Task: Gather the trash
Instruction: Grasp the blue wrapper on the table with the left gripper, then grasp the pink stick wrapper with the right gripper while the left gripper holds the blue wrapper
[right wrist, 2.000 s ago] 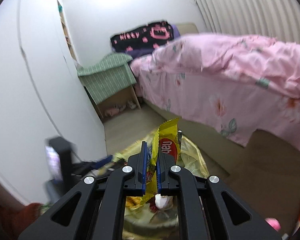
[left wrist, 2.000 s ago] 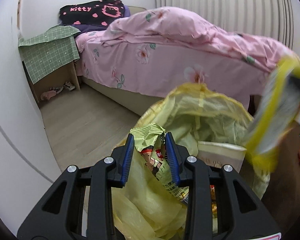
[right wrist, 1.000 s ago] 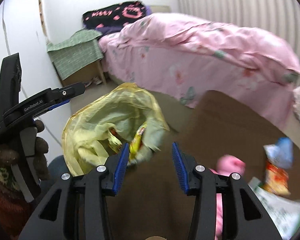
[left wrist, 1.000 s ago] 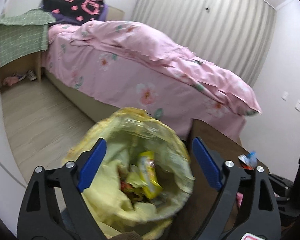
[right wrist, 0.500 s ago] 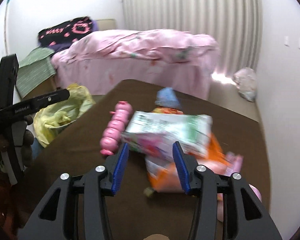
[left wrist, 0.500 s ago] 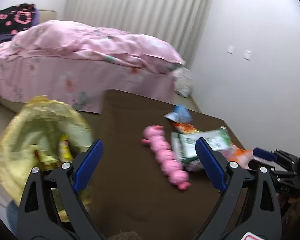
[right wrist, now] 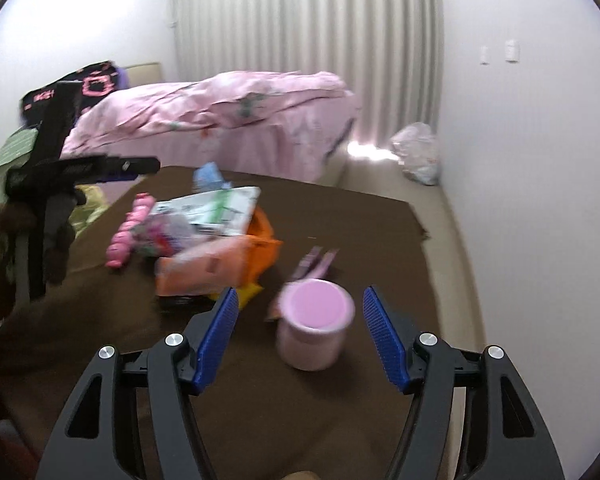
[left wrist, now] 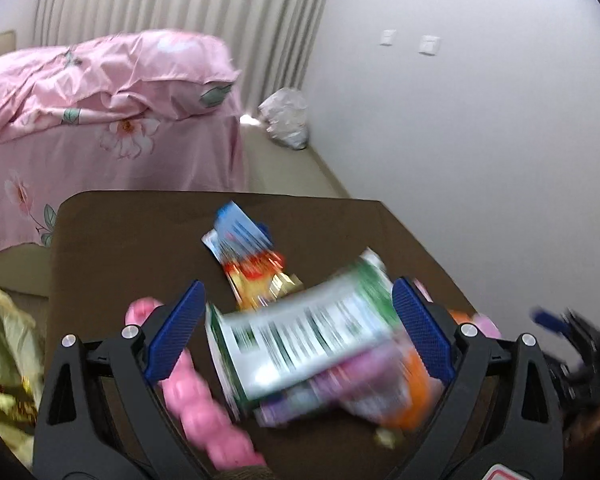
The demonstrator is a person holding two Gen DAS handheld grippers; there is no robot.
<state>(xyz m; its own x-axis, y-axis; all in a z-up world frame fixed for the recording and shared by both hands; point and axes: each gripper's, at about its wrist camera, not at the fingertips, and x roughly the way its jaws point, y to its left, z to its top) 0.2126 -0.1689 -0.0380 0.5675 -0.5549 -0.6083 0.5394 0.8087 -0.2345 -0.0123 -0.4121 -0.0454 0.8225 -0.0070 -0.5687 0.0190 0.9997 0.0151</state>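
My left gripper [left wrist: 296, 332] is open wide above a white-and-green wrapper [left wrist: 300, 332] on the brown table [left wrist: 132, 236]; it touches nothing. A blue-and-red wrapper [left wrist: 246, 248], an orange packet [left wrist: 408, 392] and a pink caterpillar toy [left wrist: 204, 408] lie around it. The yellow trash bag [left wrist: 4, 360] hangs at the table's left edge. My right gripper [right wrist: 298, 336] is open, its fingers on either side of a pink cup [right wrist: 314, 326] without touching it. The trash pile [right wrist: 216, 236] lies beyond it, with my left gripper [right wrist: 72, 168] at its left.
A bed with pink bedding [right wrist: 220, 120] stands behind the table. A white plastic bag [right wrist: 416, 152] lies on the floor by the curtain and wall. Small pink wrappers [right wrist: 318, 262] lie beyond the cup. The table's far edge [right wrist: 416, 216] is near the wall.
Both grippers swung right from the yellow bag to the table. The yellow packet and the bag edge were let go. The left now hovers over the wrappers, the right around the pink cup.
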